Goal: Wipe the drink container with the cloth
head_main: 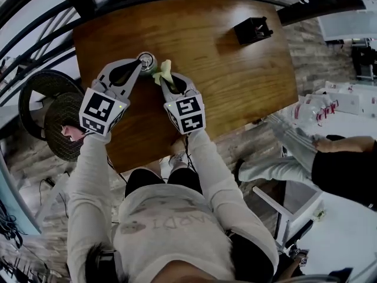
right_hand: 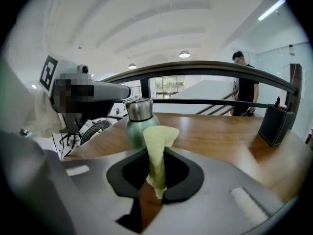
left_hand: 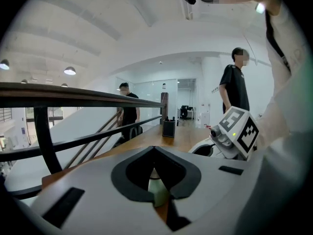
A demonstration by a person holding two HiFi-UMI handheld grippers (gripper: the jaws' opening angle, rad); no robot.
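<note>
1. Drink container [head_main: 146, 59]: pale green with a steel cap, upright on the wooden table [head_main: 235, 69], clamped in the left gripper [left_hand: 156, 185].
2. Cloth [right_hand: 157, 146]: pale yellow-green, bunched, standing upright, pinched by the right gripper [right_hand: 155, 180], just beside the container at its 4 o'clock.

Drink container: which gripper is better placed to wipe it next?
Right. The right gripper is shut on the cloth, held up next to the drink container, while the left gripper is shut on the container's body, steadying it.
</note>
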